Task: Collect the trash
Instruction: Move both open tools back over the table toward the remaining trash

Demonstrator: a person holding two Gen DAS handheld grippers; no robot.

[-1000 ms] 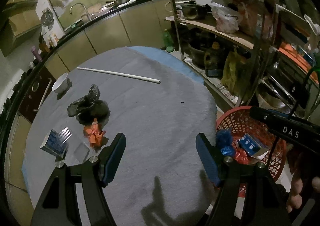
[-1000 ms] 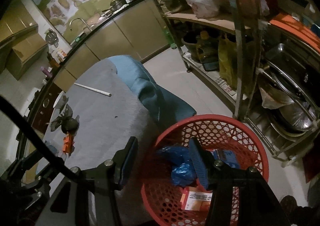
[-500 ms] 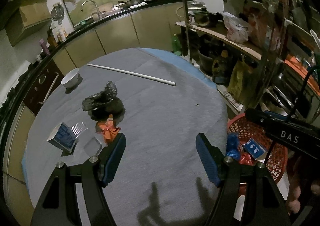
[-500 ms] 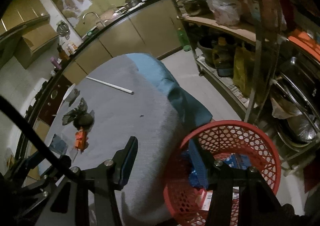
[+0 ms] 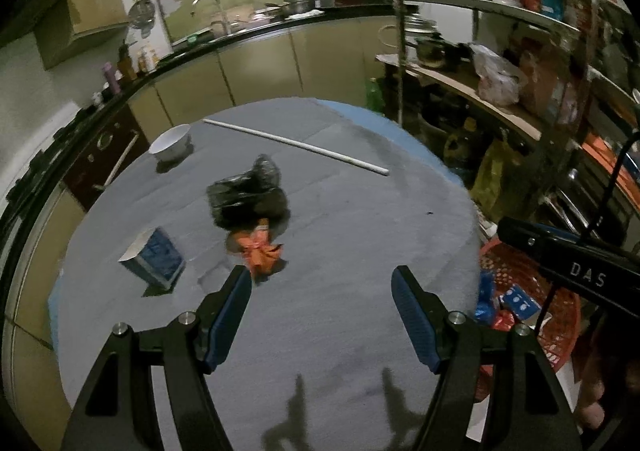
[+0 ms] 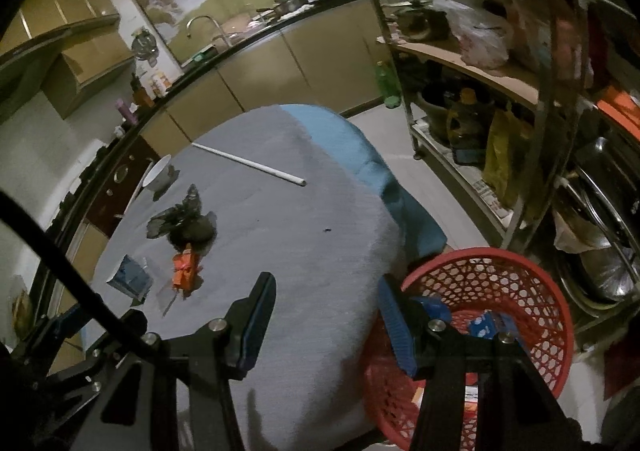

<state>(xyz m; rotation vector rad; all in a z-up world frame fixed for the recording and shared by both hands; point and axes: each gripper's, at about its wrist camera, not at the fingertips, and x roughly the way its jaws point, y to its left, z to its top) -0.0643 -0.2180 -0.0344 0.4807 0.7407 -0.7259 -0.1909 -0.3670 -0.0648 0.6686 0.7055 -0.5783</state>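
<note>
Left wrist view. Left gripper: jaws parted about halfway, nothing between the blue pads, poised over the grey table cover. On the cover: crumpled orange wrapper, just ahead of the left pad; black plastic bag, bunched, touching the wrapper's far side; blue carton, tilted, left of the wrapper and apart from it; white bowl, far left; white tube, lying diagonally across the far half. Red mesh basket on the floor beside the table's right edge, holding blue and red packaging. Right gripper's black body, lettered "DAS", crosses above the basket.

Right wrist view. Right gripper: jaws parted moderately, empty, straddling the table's right edge. Red mesh basket behind the right pad, on the floor against the table, with blue cartons inside. Orange wrapper, black plastic bag, blue carton, white bowl and white tube lie on the cover, well left of this gripper. Metal shelving rack with pots and bags, right.
</note>
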